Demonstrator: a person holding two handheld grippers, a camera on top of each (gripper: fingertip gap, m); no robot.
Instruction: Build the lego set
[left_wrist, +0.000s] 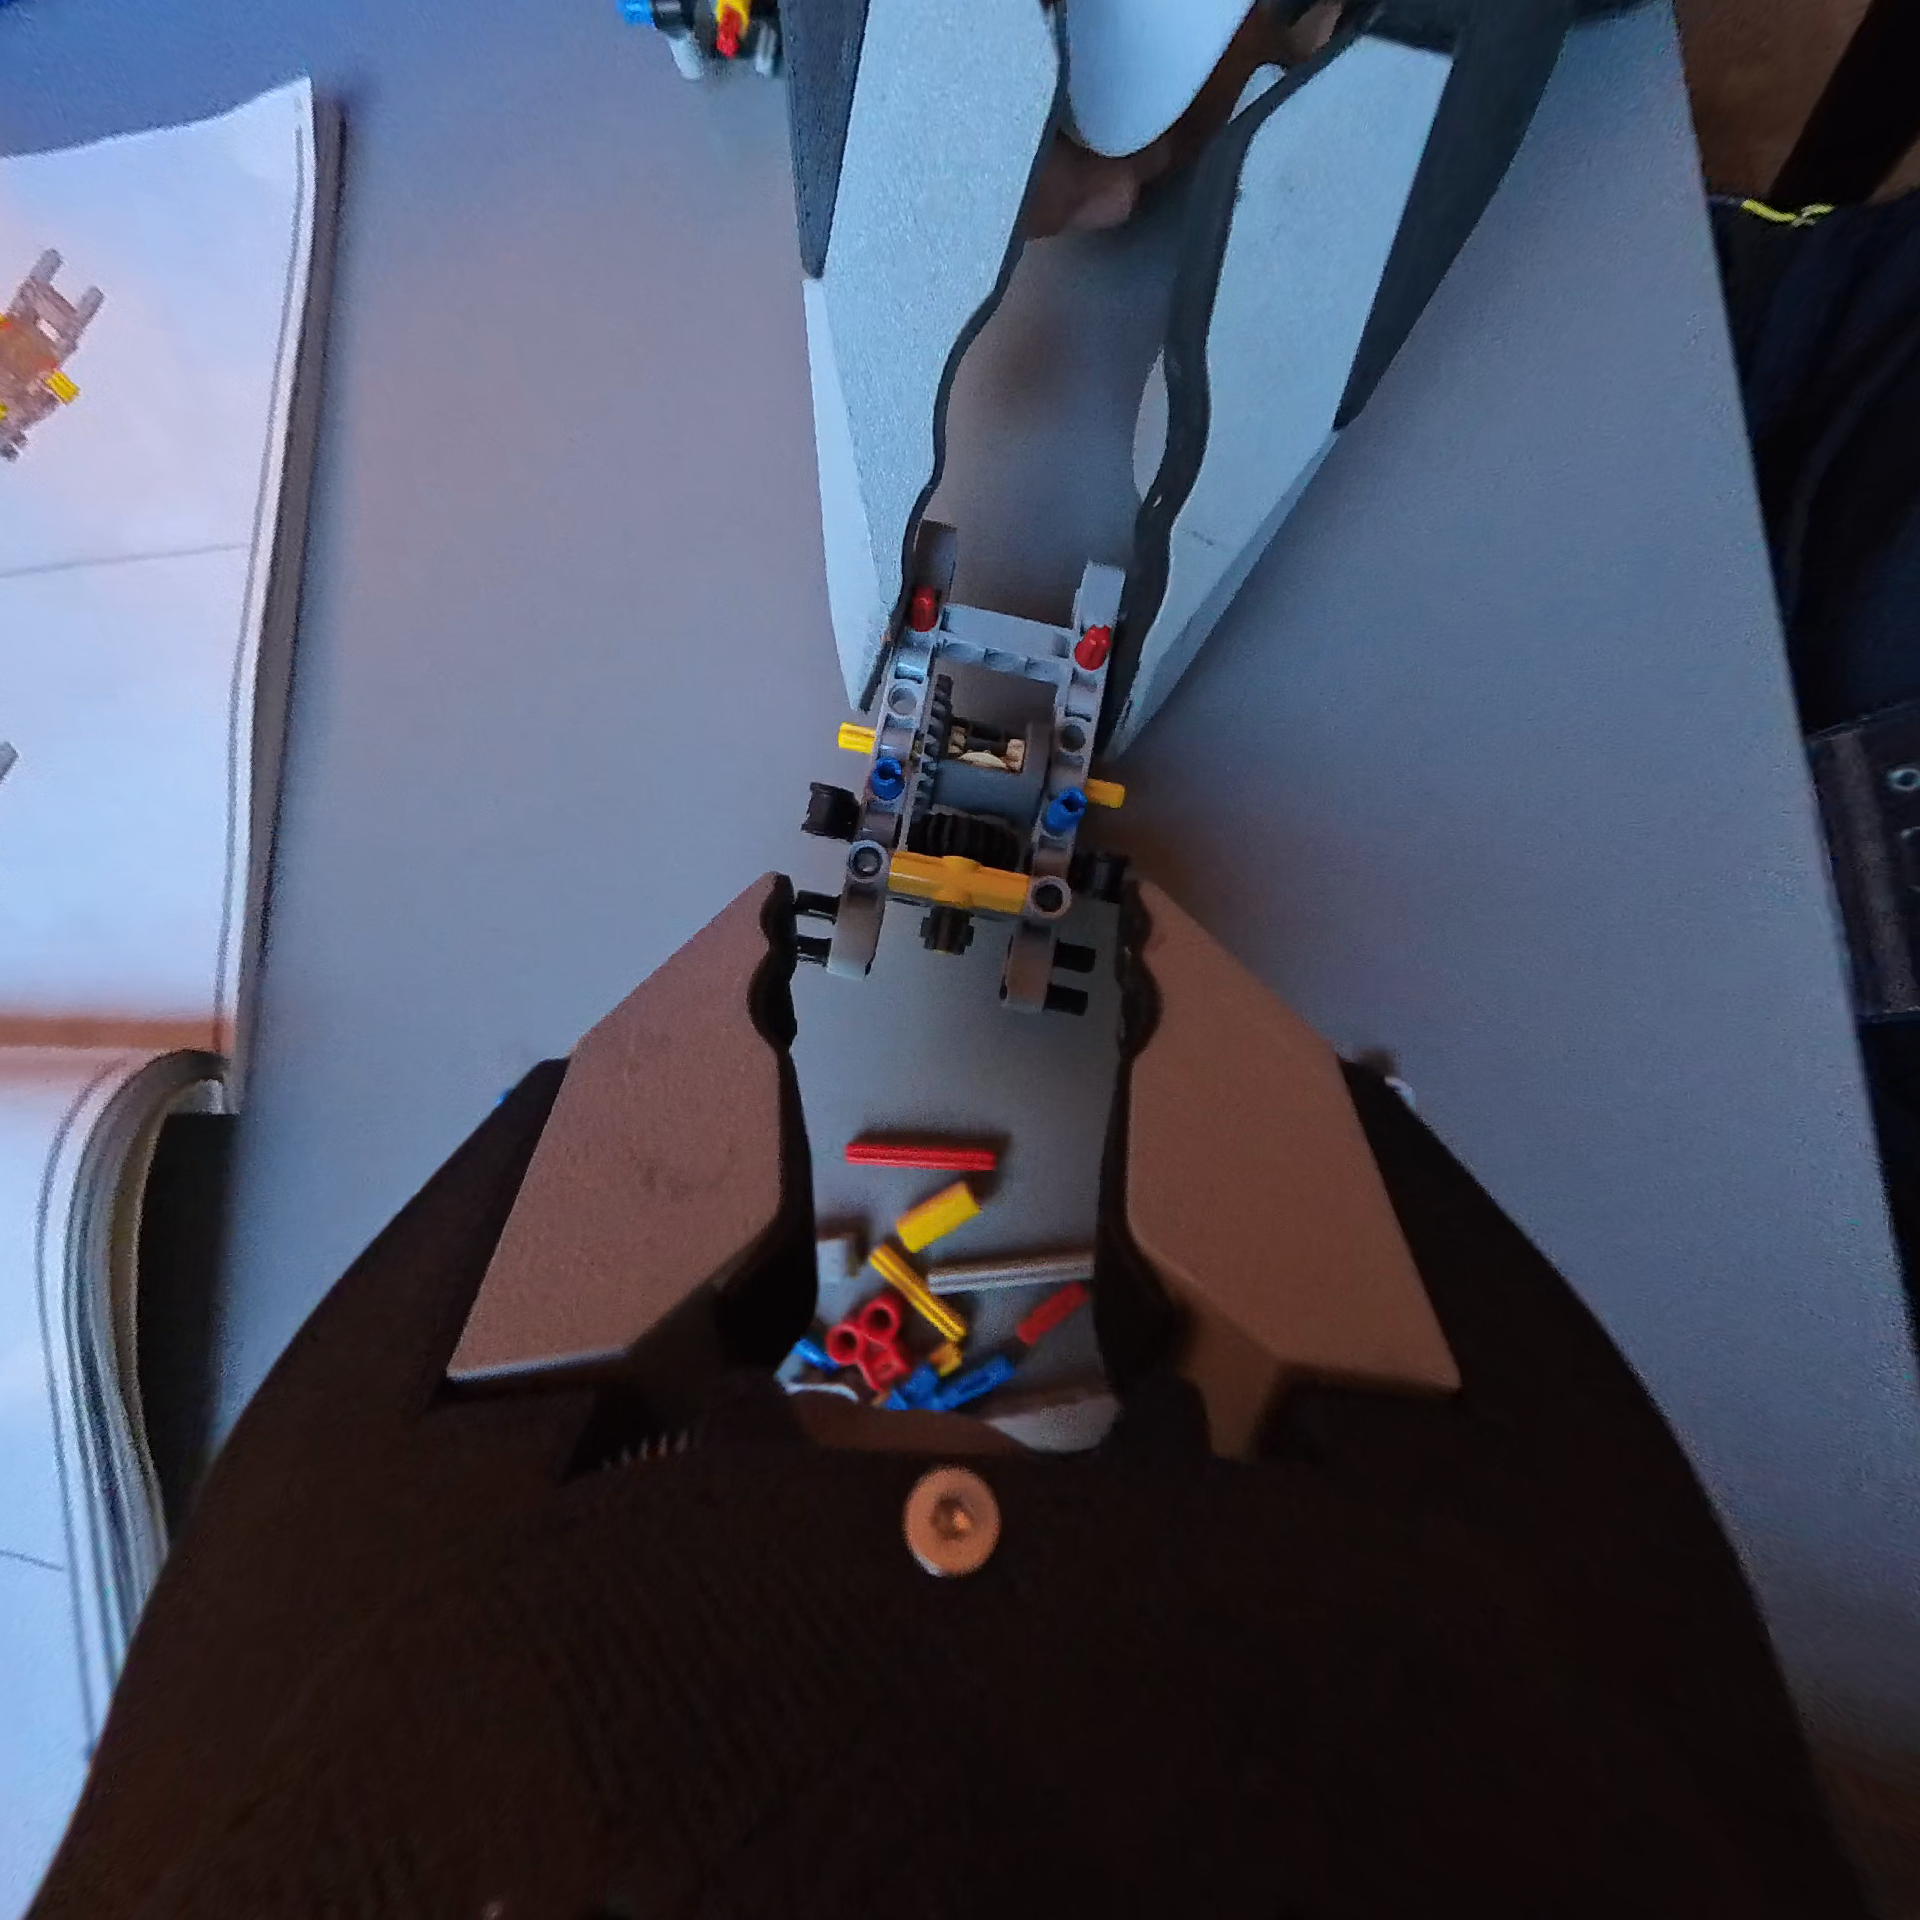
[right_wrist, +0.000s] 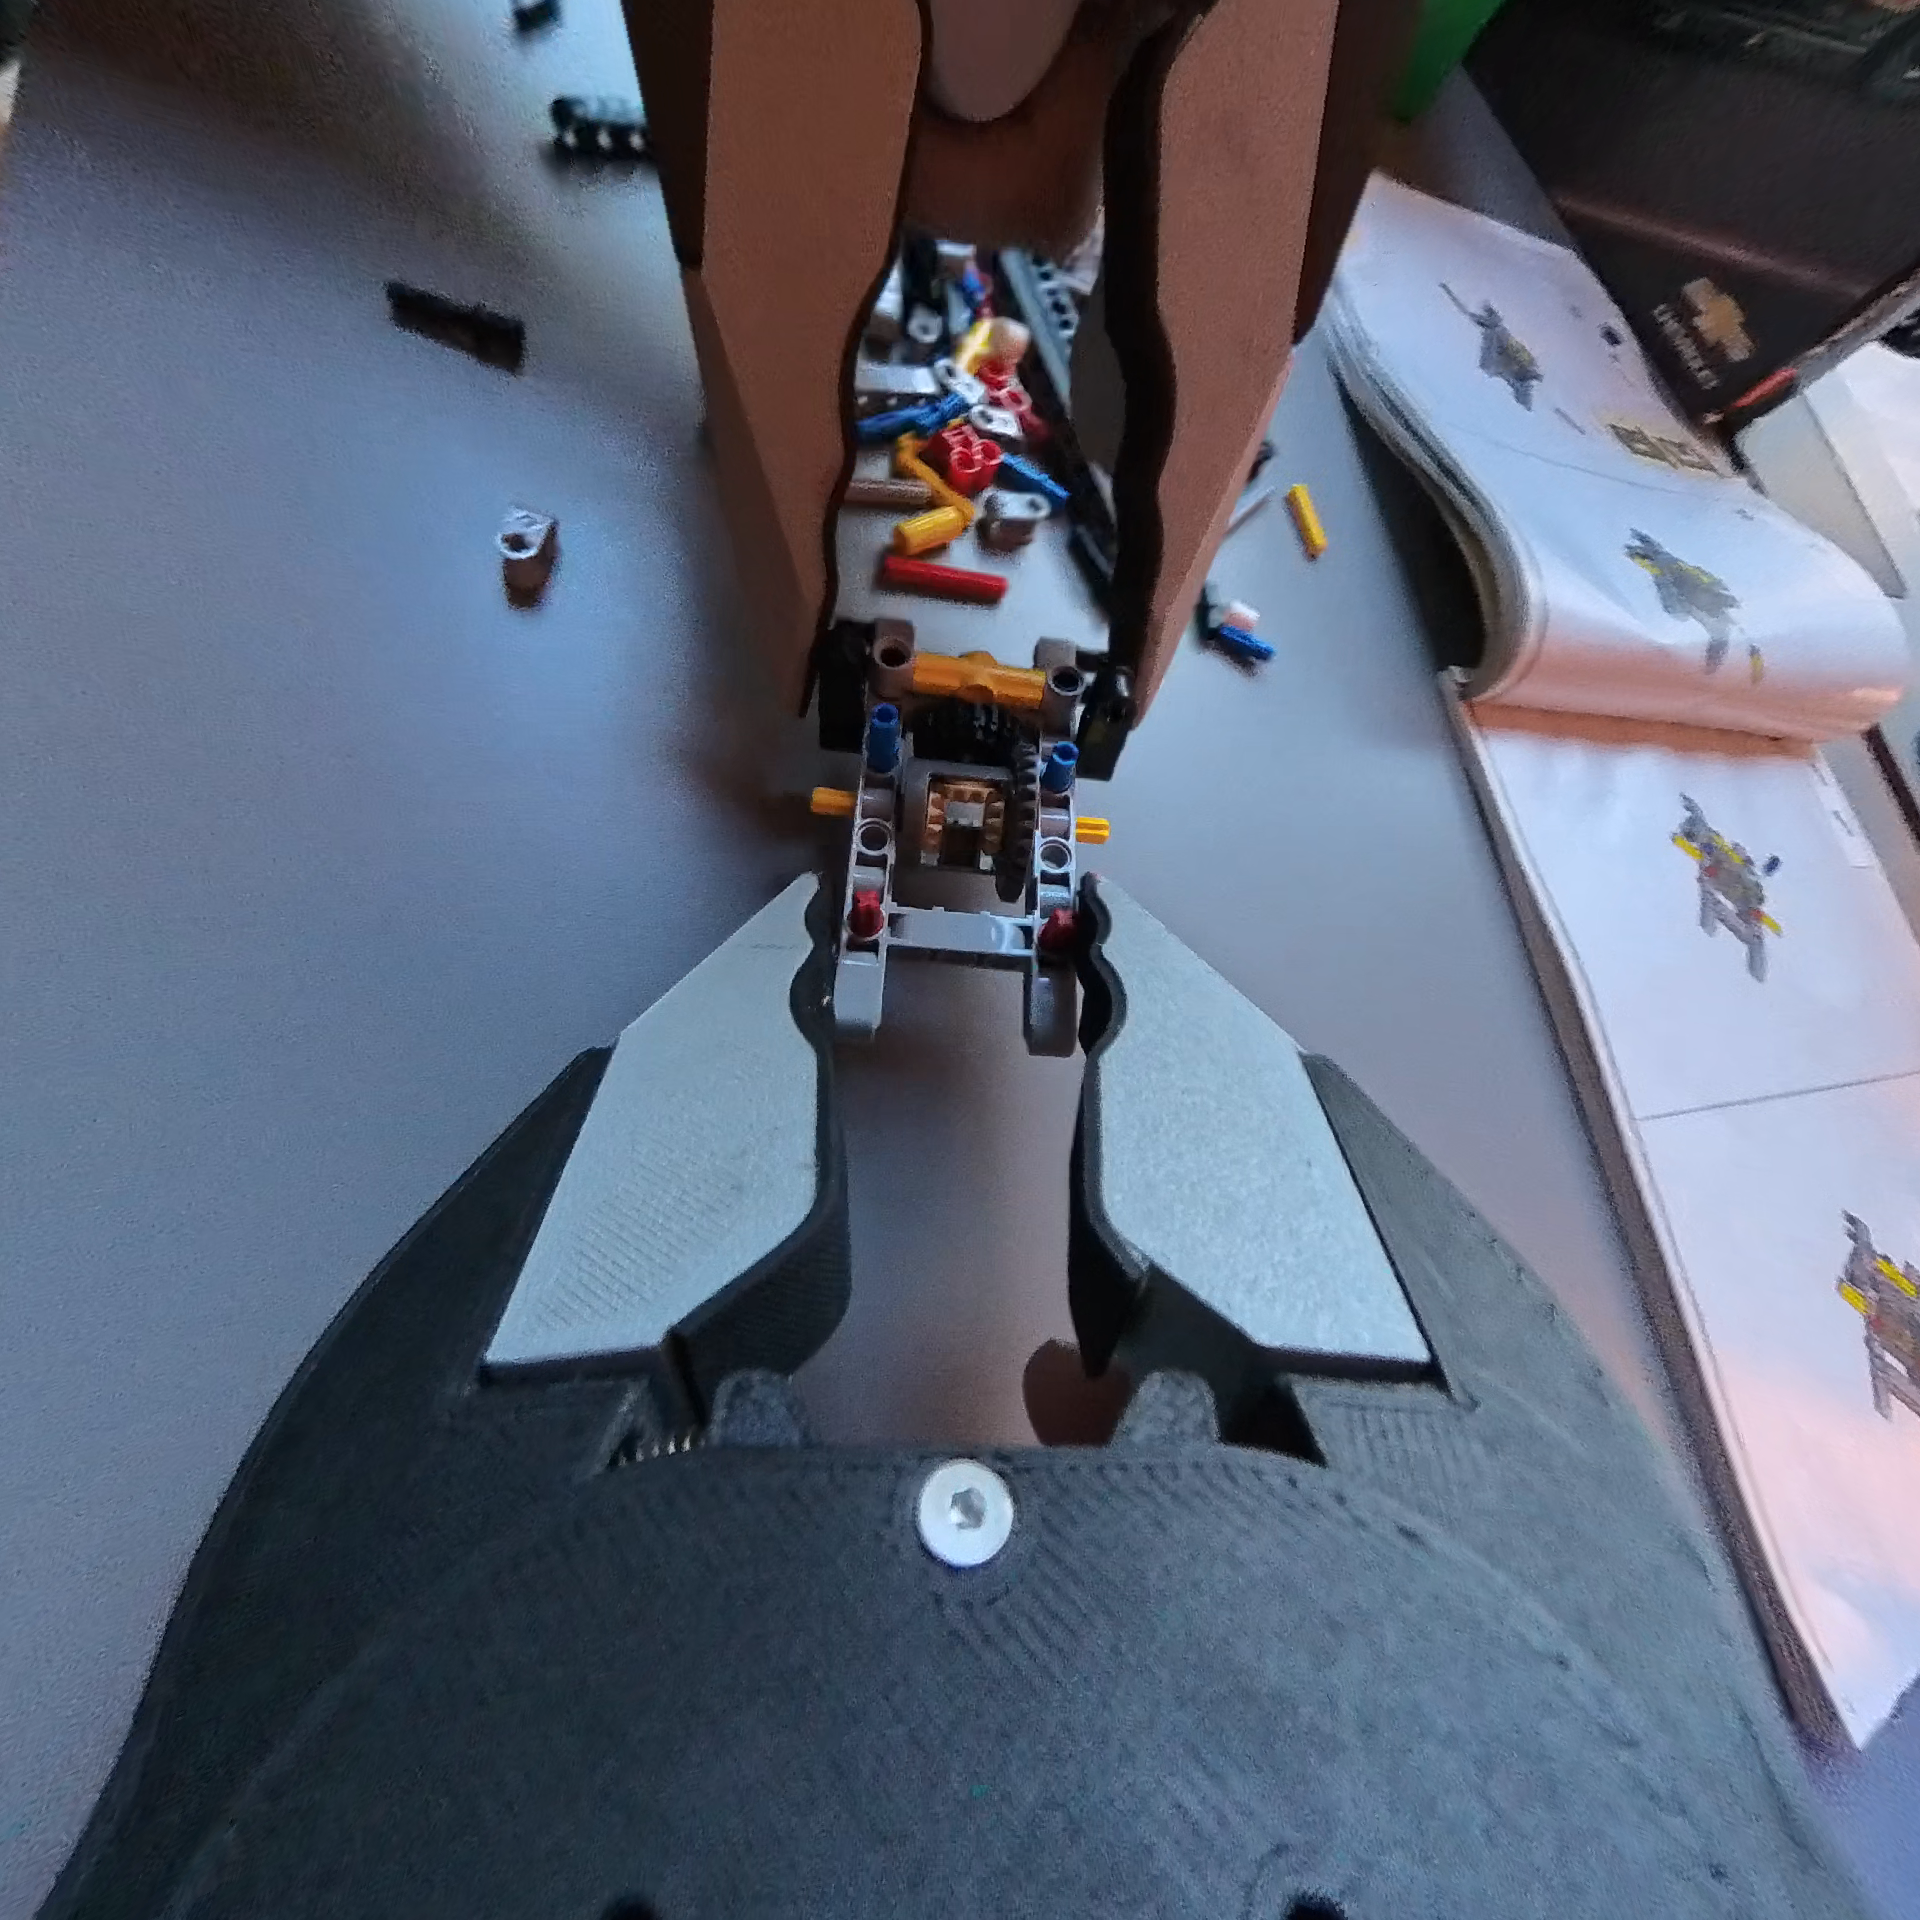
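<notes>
A small grey brick-built gear frame (left_wrist: 966, 769) with black gears, a yellow cross connector, and blue and red pins sits between my two grippers, low over the grey table (left_wrist: 520, 623). My left gripper (left_wrist: 954, 914), with brown fingers, is shut on the end with the yellow connector. Its pads press on the black pins and the bush sticking out at each side. My right gripper (right_wrist: 951, 956), with grey fingers, is shut on the opposite end of the frame (right_wrist: 966, 821), pads against the two grey side beams by the red pins. Each view shows the other gripper facing it.
A pile of loose red, yellow, blue and grey parts (left_wrist: 925, 1309) lies under my left gripper and also shows in the right wrist view (right_wrist: 956, 436). An open instruction booklet (right_wrist: 1714, 883) lies on one side. Black beams (right_wrist: 457, 327), a grey connector (right_wrist: 528, 540) and a yellow axle (right_wrist: 1306, 520) lie scattered. A dark box (right_wrist: 1714, 208) stands behind. My two grippers' fingertips are within a few centimetres of each other.
</notes>
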